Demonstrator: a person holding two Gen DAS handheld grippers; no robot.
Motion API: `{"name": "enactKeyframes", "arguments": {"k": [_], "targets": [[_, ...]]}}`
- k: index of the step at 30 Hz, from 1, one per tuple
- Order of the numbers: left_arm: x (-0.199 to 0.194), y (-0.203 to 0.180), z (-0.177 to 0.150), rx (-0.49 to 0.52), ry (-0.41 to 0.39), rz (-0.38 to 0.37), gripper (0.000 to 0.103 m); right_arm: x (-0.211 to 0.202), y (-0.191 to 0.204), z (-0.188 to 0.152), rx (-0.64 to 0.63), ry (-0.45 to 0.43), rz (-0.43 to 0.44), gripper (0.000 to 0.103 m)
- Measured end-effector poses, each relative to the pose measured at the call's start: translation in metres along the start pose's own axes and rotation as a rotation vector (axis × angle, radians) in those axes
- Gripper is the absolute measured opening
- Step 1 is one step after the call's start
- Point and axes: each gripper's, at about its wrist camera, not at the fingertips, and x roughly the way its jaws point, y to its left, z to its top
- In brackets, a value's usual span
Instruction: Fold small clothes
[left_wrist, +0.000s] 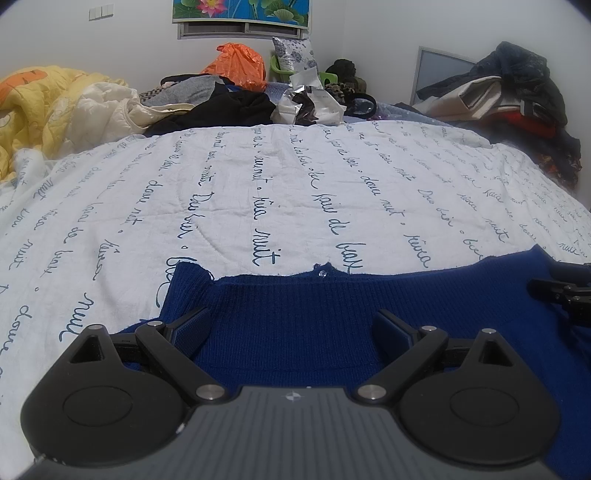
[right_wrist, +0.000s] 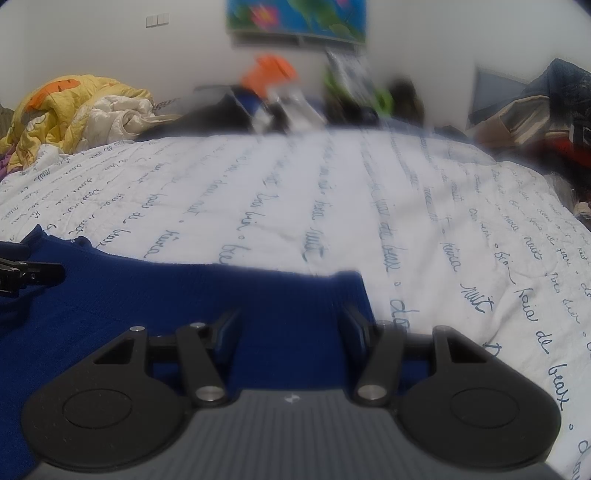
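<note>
A dark blue knit garment (left_wrist: 295, 306) lies flat on a white bedspread (left_wrist: 258, 177) printed with blue script. My left gripper (left_wrist: 291, 325) is open, its jaws spread wide low over the garment's near left part, holding nothing. My right gripper (right_wrist: 290, 326) is open too, over the garment's right end (right_wrist: 258, 295), near its right edge. Each gripper shows at the edge of the other's view: the right one in the left wrist view (left_wrist: 561, 291), the left one in the right wrist view (right_wrist: 26, 275). The right wrist view is blurred.
Piled clothes, an orange bag (left_wrist: 236, 64) and plastic wrappers (left_wrist: 310, 99) lie along the bed's far edge. A yellow quilt (left_wrist: 44, 103) is heaped at the far left. Dark clothes (left_wrist: 517, 96) are stacked at the far right. The white bedspread stretches beyond the garment.
</note>
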Motion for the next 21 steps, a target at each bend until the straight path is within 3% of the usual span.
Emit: {"name": "enactKeyframes", "arguments": {"k": [16,21], "targets": [[0.0003,-0.0003,-0.0004,0.000,0.002,-0.002,0.096,0.0000,-0.0009,0.0003,0.004,0.001,0.002,0.057],[0.0029,-0.0008,0.0005,0.004,0.014,-0.020,0.101,0.0003,-0.0007,0.0003,0.004,0.001,0.003,0.058]]}}
